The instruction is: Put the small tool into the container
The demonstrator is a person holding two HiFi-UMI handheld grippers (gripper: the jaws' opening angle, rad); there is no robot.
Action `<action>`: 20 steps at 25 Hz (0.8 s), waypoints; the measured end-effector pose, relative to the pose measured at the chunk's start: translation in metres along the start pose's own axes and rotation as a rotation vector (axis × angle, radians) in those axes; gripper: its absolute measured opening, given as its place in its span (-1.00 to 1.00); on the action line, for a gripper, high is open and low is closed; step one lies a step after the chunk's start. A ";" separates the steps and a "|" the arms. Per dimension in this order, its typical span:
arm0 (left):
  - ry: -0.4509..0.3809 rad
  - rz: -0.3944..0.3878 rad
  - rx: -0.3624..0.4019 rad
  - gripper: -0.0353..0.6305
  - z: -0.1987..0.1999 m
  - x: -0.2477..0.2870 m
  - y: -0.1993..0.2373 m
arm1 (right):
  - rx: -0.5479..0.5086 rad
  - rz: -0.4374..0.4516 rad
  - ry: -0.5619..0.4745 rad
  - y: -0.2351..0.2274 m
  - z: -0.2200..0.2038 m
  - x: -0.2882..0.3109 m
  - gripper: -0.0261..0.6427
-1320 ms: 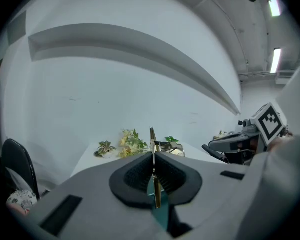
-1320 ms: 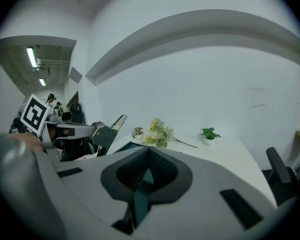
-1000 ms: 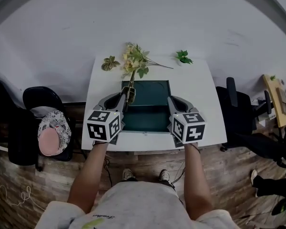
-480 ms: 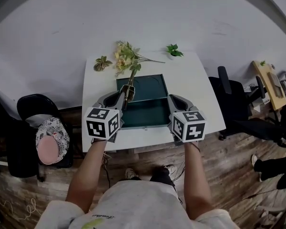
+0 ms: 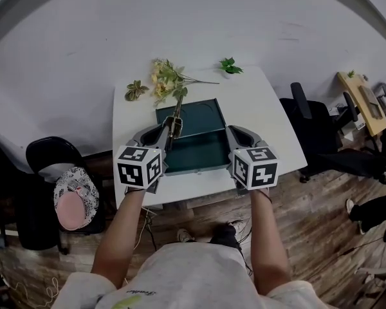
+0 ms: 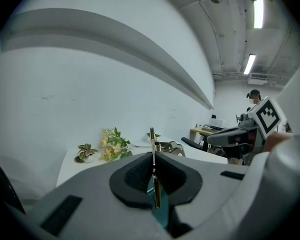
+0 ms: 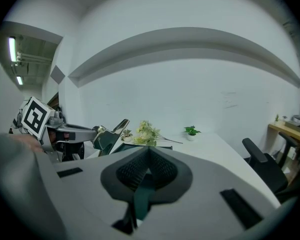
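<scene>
Left gripper [image 5: 168,131] pinches the small tool [image 5: 176,115] edge-on at the container's [image 5: 199,150] left edge; the tool may twist and fall outside. Right gripper [image 5: 231,132] is pressed together, empty.

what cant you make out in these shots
- Small tool: its type; it is edge-on in the left gripper view and tiny in the head view.
- Container: near corners hidden behind the left gripper and right gripper in the head view.
- Right gripper view: container mostly hidden by its own jaws.

White table [image 5: 265,122] holds green container [image 5: 196,118], flowers [image 5: 166,79], leafy plant [image 5: 136,90], green sprig [image 5: 229,65].
</scene>
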State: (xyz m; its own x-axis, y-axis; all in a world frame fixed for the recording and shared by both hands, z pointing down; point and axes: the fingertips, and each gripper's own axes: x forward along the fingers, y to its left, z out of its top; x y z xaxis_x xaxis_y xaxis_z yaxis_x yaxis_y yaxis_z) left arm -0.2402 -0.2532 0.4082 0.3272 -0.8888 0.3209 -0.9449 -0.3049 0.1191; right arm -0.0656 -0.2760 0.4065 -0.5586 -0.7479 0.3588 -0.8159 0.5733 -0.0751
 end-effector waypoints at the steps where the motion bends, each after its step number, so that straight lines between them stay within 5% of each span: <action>1: 0.007 -0.006 0.008 -0.87 0.000 0.001 -0.001 | 0.001 -0.001 -0.001 0.000 0.000 0.000 -0.91; 20: 0.287 -0.209 0.359 -0.87 -0.036 0.036 -0.046 | 0.029 -0.025 0.011 -0.013 -0.016 -0.010 -0.91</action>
State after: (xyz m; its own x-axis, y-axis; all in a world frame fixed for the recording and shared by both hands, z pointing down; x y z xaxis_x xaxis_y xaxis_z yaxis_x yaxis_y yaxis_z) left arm -0.1845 -0.2590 0.4483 0.4507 -0.6818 0.5762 -0.7859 -0.6092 -0.1061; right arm -0.0473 -0.2710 0.4186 -0.5368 -0.7579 0.3708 -0.8334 0.5449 -0.0927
